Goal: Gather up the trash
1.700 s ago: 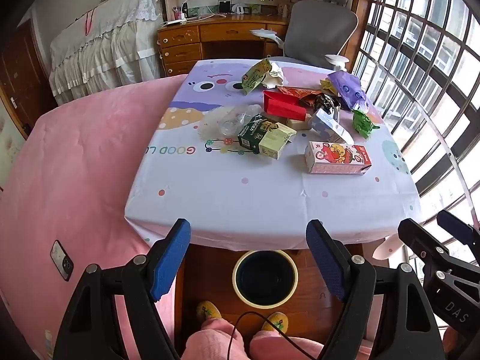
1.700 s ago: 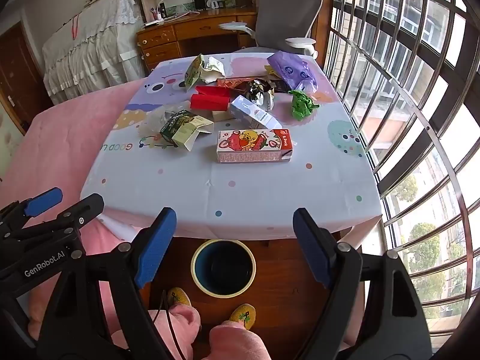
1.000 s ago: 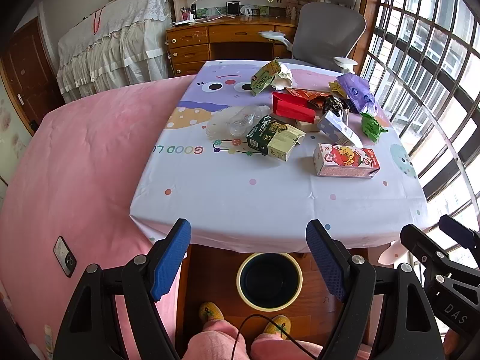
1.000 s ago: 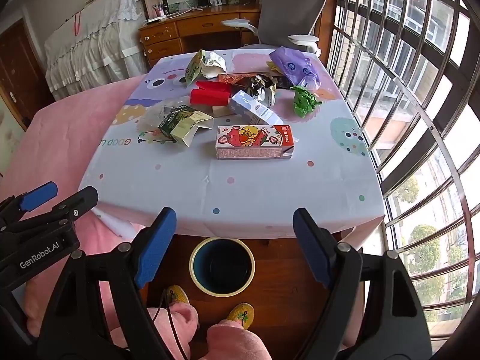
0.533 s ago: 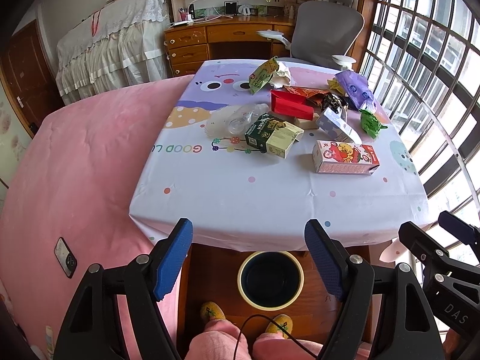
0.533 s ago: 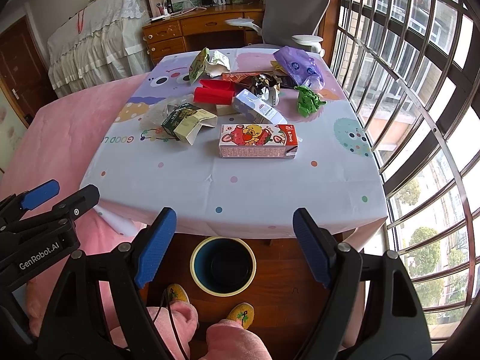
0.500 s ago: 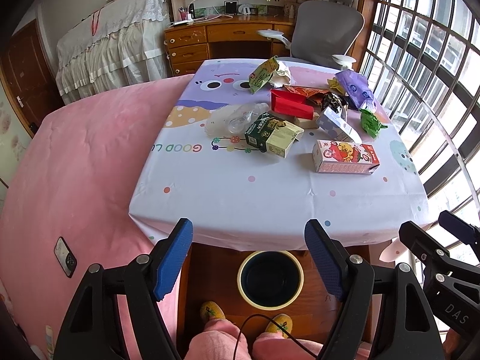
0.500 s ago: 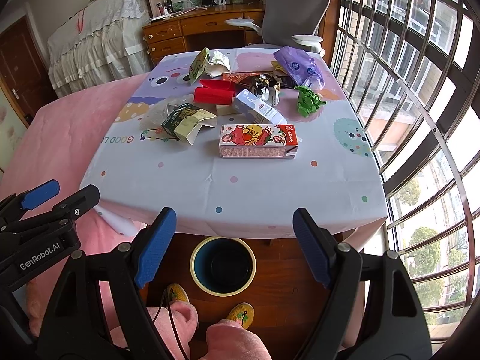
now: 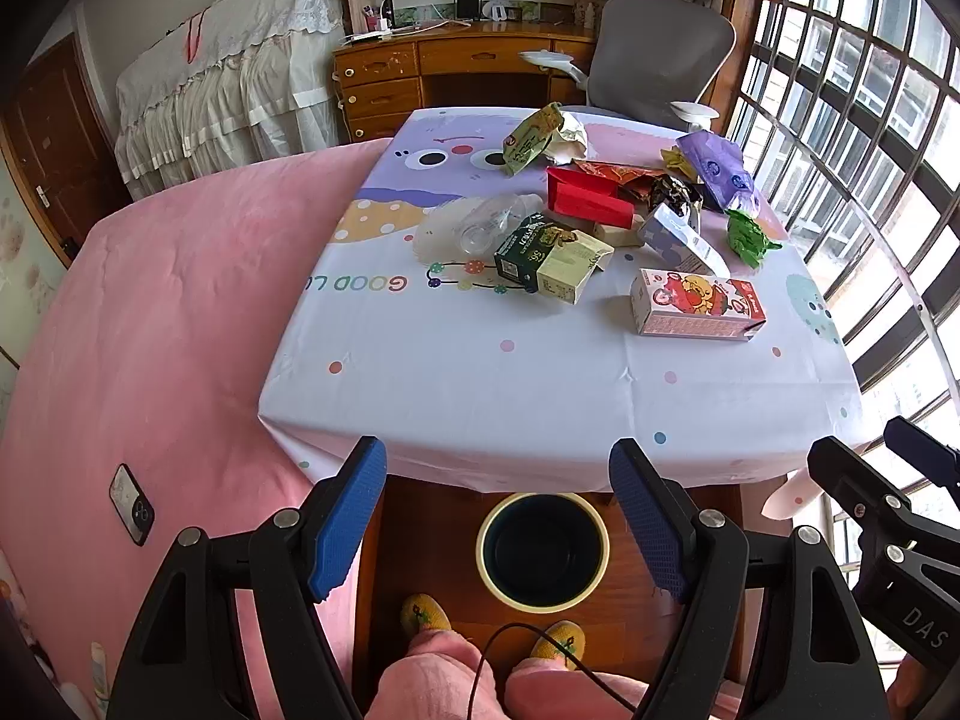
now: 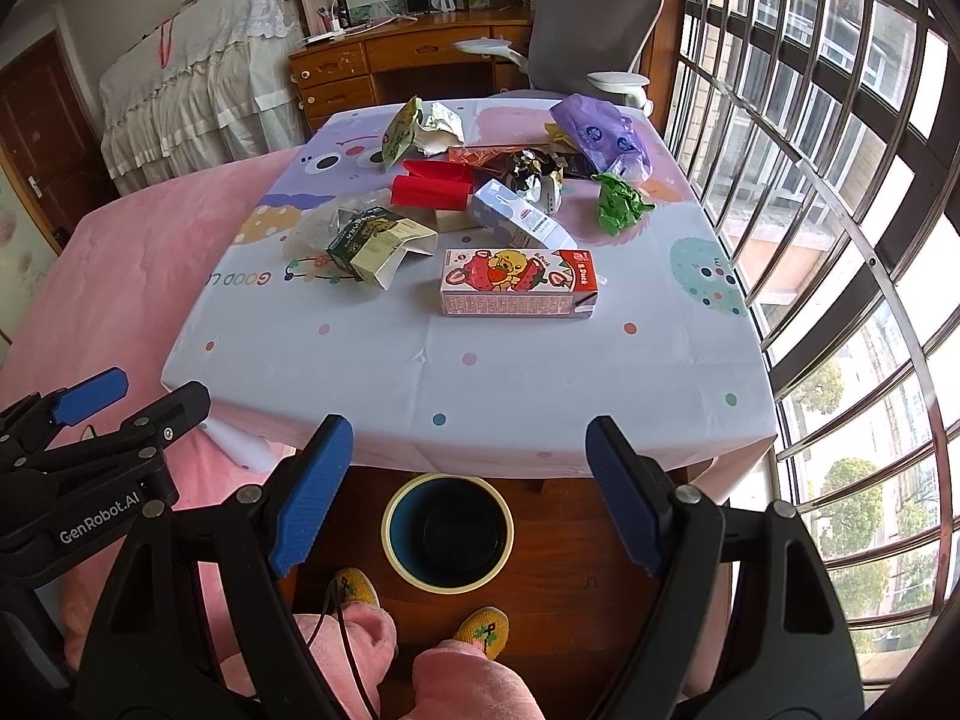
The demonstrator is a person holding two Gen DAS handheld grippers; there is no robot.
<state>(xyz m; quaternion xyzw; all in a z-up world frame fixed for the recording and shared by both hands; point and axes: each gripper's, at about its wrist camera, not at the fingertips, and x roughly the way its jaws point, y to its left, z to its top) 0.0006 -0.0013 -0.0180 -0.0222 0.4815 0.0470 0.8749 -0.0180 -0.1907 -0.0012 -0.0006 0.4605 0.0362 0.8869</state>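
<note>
Hovering short of the table, the left gripper [image 9: 498, 516] and right gripper [image 10: 462, 492] both stood spread and empty. Trash lay untouched on the tablecloth [image 10: 480, 372]; the strawberry carton [image 10: 519, 291] was nearest. Waste bin [image 10: 447, 531] sat below. Judged next: reach forward, pinch one item.

The round yellow-rimmed, dark-lined waste bin [image 9: 543, 549] on the floor has its far rim hidden under the hanging edge of the pastel cartoon-print tablecloth [image 9: 540, 396] in the left wrist view. A small beige box [image 10: 451, 219] shows only one corner, the rest covered by the red rectangular carton [image 10: 432, 187] and the pale blue-and-white carton [image 10: 519, 219]. The person's pink-trousered legs [image 10: 444, 672] are cut off by the bottom edge. Print on the green-and-cream folded carton [image 9: 549, 261] is too small to read.
</note>
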